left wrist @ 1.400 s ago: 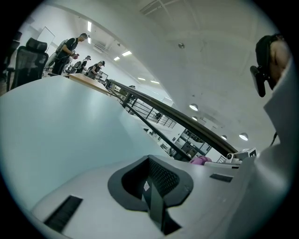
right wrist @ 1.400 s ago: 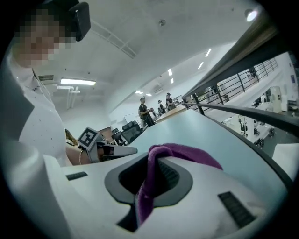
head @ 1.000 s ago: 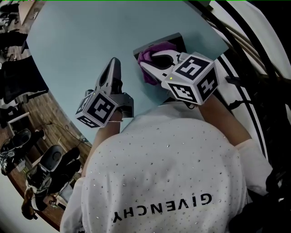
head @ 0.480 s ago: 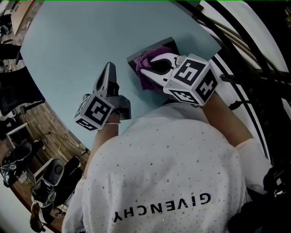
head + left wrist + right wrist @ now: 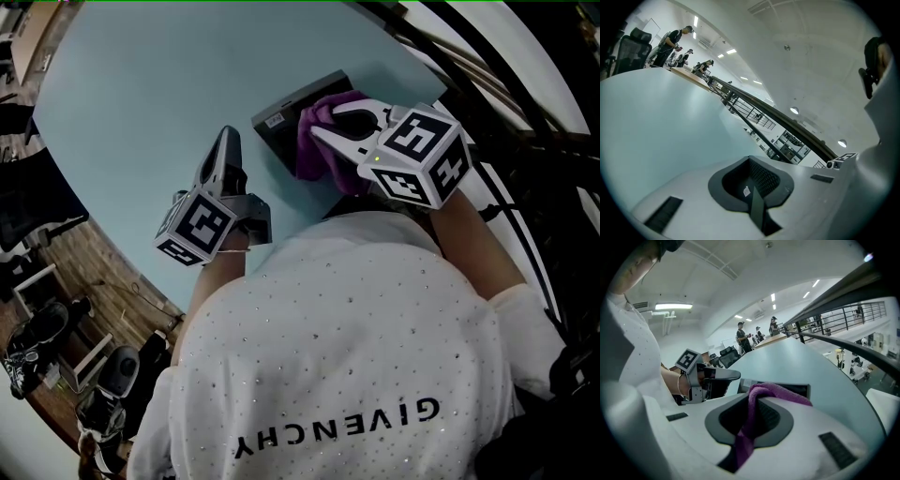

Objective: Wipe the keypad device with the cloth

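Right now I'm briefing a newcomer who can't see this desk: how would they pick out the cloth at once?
Start at the big pale blue-green table; toward its right side in the head view lies a dark, flat keypad device. Draped over the device's near end is the cloth, pinched in the right gripper. It is the only purple, soft thing there.

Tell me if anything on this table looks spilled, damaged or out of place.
Nothing stands out. The keypad device lies flat on the table, no spill or damage visible. The right gripper is shut on the purple cloth, which drapes over the device. The left gripper is shut and empty, apart from it.
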The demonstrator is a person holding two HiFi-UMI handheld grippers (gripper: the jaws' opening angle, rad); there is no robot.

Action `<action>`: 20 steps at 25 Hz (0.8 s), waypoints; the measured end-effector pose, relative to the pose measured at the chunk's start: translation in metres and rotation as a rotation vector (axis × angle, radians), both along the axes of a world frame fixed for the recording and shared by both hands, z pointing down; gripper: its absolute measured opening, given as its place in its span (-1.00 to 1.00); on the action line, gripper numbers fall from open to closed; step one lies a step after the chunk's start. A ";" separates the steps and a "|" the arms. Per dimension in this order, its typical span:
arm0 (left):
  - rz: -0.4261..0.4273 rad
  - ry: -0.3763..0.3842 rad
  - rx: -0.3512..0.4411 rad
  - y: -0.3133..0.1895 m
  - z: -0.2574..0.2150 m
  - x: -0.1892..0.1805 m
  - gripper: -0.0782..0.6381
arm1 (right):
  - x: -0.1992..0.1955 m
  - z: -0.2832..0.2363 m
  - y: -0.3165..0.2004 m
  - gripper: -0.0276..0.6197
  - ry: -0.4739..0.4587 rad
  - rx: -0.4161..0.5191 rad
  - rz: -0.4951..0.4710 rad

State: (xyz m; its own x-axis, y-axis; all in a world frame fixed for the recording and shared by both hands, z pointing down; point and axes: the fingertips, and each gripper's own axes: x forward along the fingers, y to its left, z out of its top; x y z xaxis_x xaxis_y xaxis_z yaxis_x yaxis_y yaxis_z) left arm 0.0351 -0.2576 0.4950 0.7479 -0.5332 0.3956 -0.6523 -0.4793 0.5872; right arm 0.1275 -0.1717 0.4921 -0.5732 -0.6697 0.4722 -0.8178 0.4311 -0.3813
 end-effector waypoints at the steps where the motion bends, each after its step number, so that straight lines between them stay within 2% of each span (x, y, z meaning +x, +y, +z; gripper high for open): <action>1: 0.000 0.000 -0.002 0.000 0.001 0.000 -0.77 | 0.003 0.002 0.001 -0.84 0.006 -0.003 0.005; 20: -0.019 0.006 0.017 0.004 0.004 -0.005 -0.77 | 0.059 0.009 0.012 -0.84 0.029 -0.027 0.116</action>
